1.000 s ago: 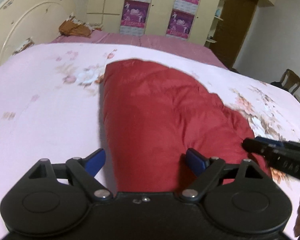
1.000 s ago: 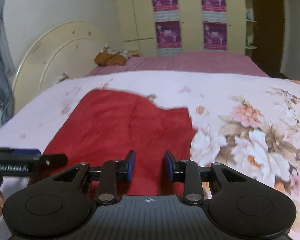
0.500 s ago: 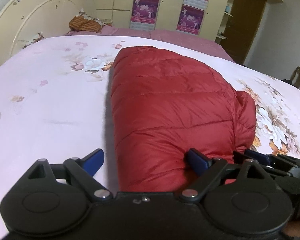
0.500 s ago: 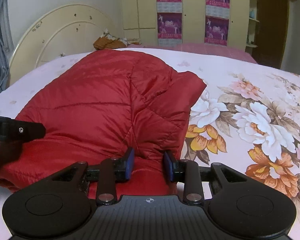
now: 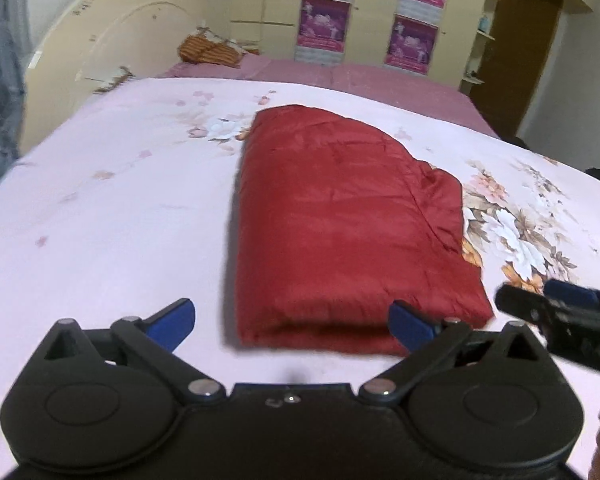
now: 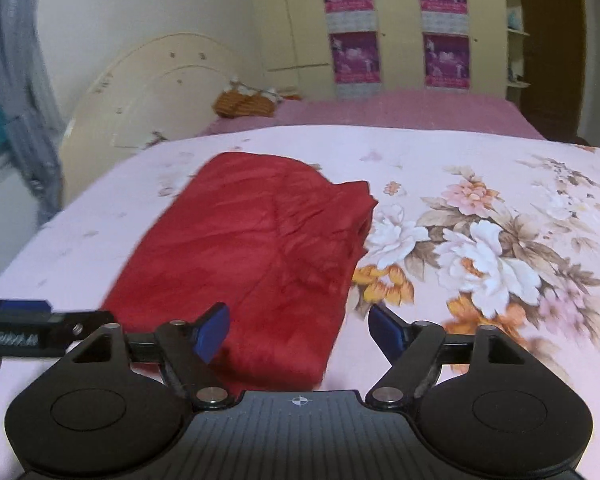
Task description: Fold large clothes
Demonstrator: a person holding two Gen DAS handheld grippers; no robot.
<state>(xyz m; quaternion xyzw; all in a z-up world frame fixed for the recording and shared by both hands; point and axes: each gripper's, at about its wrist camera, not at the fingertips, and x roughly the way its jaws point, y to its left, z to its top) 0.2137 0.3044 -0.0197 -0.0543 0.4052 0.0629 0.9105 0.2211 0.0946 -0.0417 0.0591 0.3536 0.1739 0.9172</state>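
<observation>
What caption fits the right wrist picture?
Open right gripper above a folded red down jacket on a floral bedspread.

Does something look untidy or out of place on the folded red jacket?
Mostly neat. On the red puffer jacket, the far right corner is bunched and sticks out past the straight edge. Both grippers are open, clear of it.
</observation>
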